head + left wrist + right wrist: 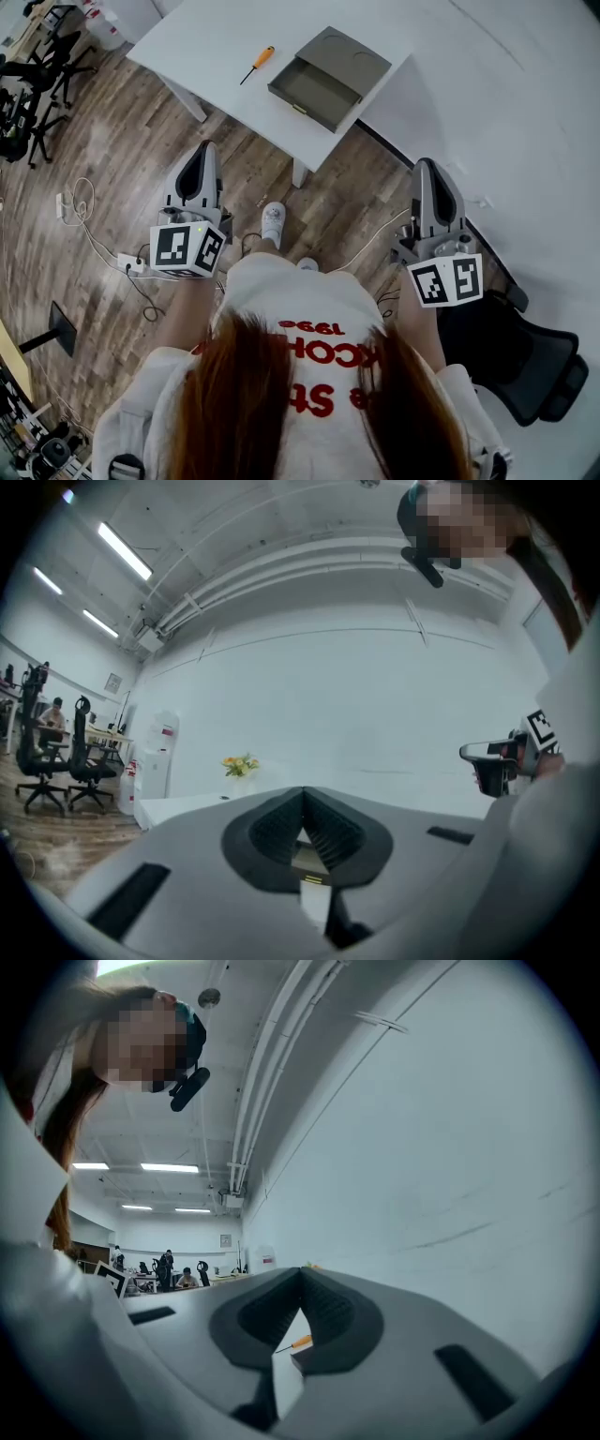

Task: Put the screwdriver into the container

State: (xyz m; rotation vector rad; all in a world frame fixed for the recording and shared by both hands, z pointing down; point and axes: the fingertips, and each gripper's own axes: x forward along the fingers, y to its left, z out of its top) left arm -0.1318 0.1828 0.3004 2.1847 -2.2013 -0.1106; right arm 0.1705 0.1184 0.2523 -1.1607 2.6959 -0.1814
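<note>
A screwdriver (258, 64) with an orange handle lies on the white table (206, 37), just left of a grey container (328, 78) whose drawer stands pulled out. Both grippers are held low in front of the person, well short of the table. My left gripper (203, 150) points toward the table's near edge with its jaws shut and nothing between them (302, 794). My right gripper (430, 166) is also shut and empty (302, 1274). In the right gripper view the screwdriver (298, 1342) shows small through the gap below the jaws.
The table's leg (300, 173) stands between the grippers and the tabletop. A power strip (131, 264) and cables lie on the wooden floor at left. A black office chair (530, 361) is at the lower right. More chairs (37, 75) stand at the far left.
</note>
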